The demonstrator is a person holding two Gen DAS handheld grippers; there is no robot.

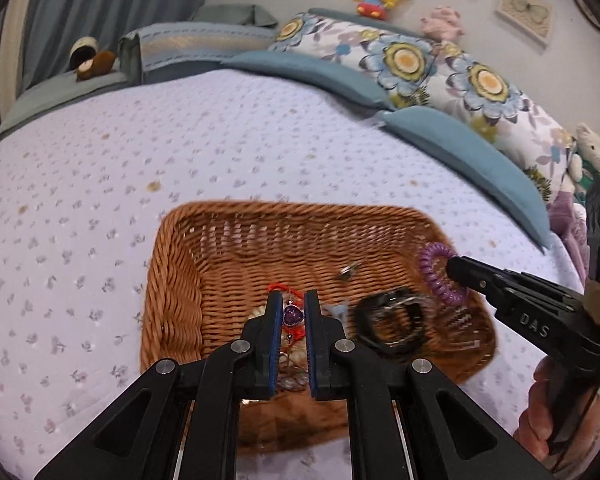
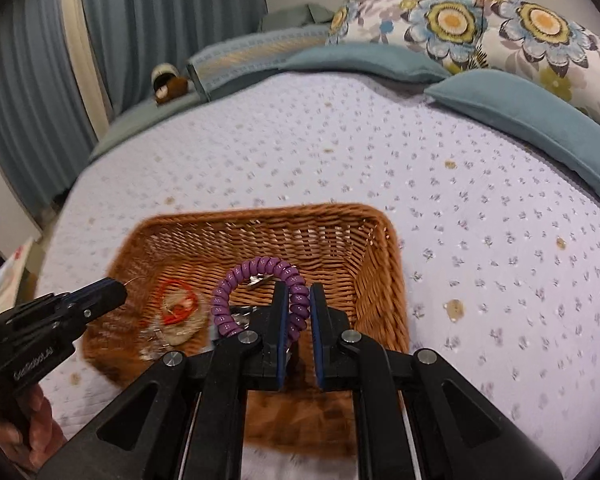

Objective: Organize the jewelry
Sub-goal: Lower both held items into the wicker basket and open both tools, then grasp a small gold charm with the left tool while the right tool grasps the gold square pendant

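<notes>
Our right gripper (image 2: 299, 308) is closest and pinches the purple coil band (image 2: 260, 276) over the brown basket (image 2: 380, 280), which sits on the bed. Our left gripper (image 1: 293, 312) squeezes a red string with a purple heart charm (image 1: 293, 315). We think both are light and bendy, so we hold the coil's side and the thin string gently.

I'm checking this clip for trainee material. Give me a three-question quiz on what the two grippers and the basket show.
1. True or false: the right gripper grips a purple coil band.
2. What hangs between the left gripper's fingers: A a purple heart pendant on red cord, B a watch, C a key?
3. Fill in: both grippers hang over a wicker ____ on the bedspread.

Key: 1 true; 2 A, the purple heart pendant; 3 basket.
</notes>
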